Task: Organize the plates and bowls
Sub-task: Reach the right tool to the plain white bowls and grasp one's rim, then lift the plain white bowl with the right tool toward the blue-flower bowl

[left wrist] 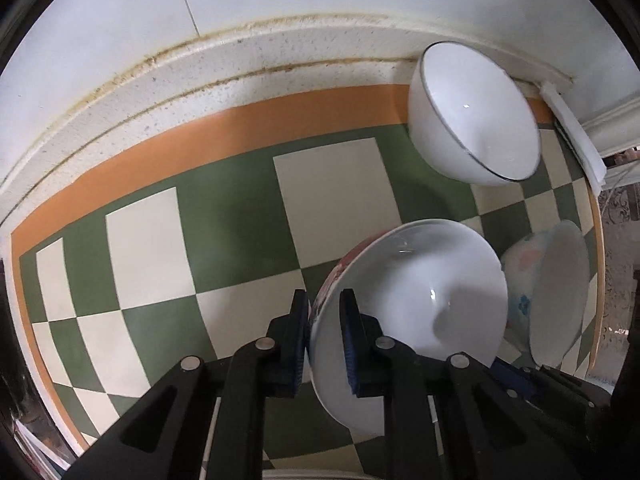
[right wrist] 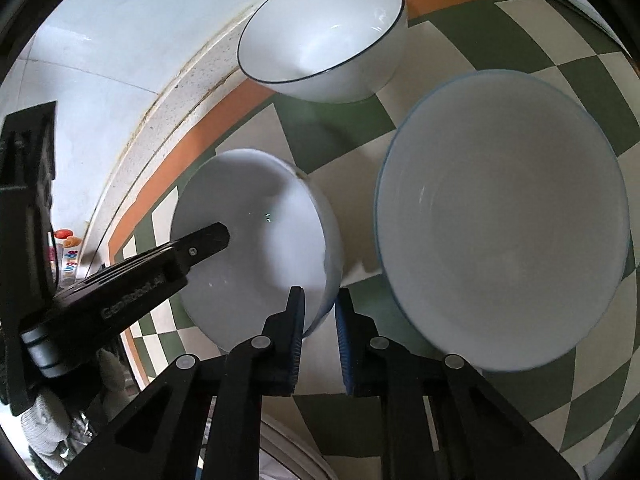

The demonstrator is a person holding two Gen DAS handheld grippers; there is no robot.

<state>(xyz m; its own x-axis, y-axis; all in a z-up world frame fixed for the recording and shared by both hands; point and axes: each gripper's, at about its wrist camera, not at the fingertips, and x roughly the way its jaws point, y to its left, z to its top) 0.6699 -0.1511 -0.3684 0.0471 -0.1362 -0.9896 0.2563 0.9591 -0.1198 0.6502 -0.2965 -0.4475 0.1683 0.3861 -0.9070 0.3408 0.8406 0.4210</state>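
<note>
A white bowl with a red pattern outside (left wrist: pixel 412 300) sits on a green-and-cream checked mat (left wrist: pixel 224 240). The left gripper (left wrist: pixel 324 340) is clamped on its near rim, one blue-padded finger outside the wall and one inside. In the right wrist view the same bowl (right wrist: pixel 256 248) shows from the other side, with the left gripper's black finger reaching into it from the left. The right gripper (right wrist: pixel 320 332) straddles this bowl's rim too, one finger inside and one outside; whether its pads press the wall cannot be told.

Just to the right of this bowl stands a larger floral bowl with a blue rim (right wrist: pixel 500 220), close to the mat's right edge; its painted outside shows in the left view (left wrist: pixel 548 292). Toward the mat's far right corner, by the orange border (left wrist: pixel 240 120), stands a white bowl with a thin dark rim (left wrist: pixel 476 112), apart from the other two. Beyond the mat runs a speckled counter ledge (left wrist: pixel 208 76) against a white tiled wall (left wrist: pixel 120 12).
</note>
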